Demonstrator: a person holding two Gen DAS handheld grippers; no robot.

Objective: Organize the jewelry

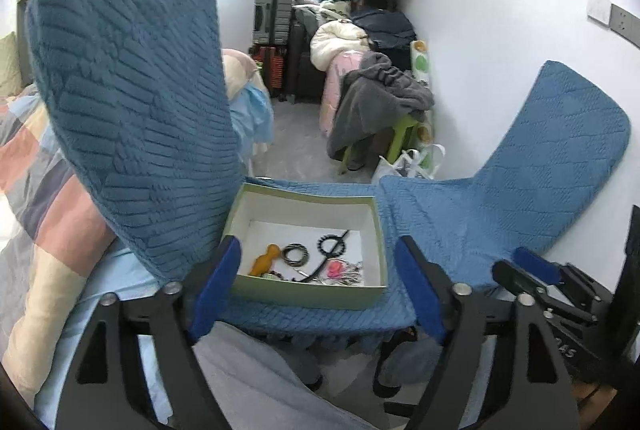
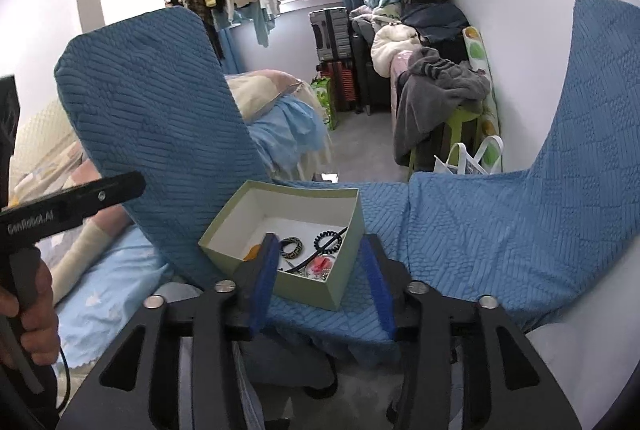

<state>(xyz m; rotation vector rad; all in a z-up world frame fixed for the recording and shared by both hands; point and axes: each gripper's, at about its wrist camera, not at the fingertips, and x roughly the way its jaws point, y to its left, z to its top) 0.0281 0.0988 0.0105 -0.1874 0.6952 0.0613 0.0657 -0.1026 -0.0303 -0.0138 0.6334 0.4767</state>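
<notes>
Both tools, the left tool [image 1: 320,286] and right tool [image 2: 322,282], were open and empty, near the box [image 1: 308,294] on the blue chair [image 1: 460,222], where small, light, tangly jewelry [image 1: 320,258] needed gentle pinching.

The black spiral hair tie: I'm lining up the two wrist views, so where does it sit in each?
Left wrist view: black spiral hair tie lies right of centre on the box floor.
Right wrist view: it lies near the box's right wall.
Shared landmark: the patterned bangle just left of it.
</notes>
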